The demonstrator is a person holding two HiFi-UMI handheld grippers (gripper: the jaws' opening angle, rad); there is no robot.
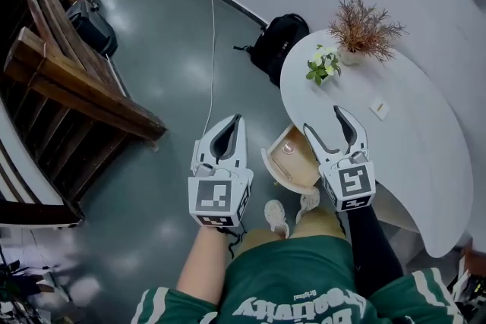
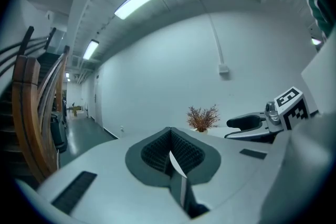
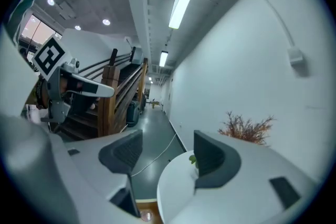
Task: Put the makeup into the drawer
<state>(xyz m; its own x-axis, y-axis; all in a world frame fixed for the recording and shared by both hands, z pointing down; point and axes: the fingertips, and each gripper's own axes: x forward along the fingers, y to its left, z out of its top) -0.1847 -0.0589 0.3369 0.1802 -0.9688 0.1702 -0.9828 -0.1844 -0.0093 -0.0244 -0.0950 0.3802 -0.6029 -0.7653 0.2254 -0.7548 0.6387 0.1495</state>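
- The white table (image 1: 425, 163) curves along the person's right, with its wooden drawer (image 1: 292, 169) pulled out below the near edge.
- The left gripper (image 1: 237, 119) hangs over the floor left of the drawer, its jaws pressed together on nothing.
- The right gripper (image 1: 323, 120) hovers above the drawer's right side, its jaws spread apart and empty.
- A small round thing (image 1: 288, 149), probably the makeup, lies inside the drawer, apart from both grippers.
- A small pale square (image 1: 379, 109) lies on the tabletop; what it is cannot be told.
- The placing step looks done. The likely next move is pushing the drawer front squarely in, which would need one gripper lowered to it.
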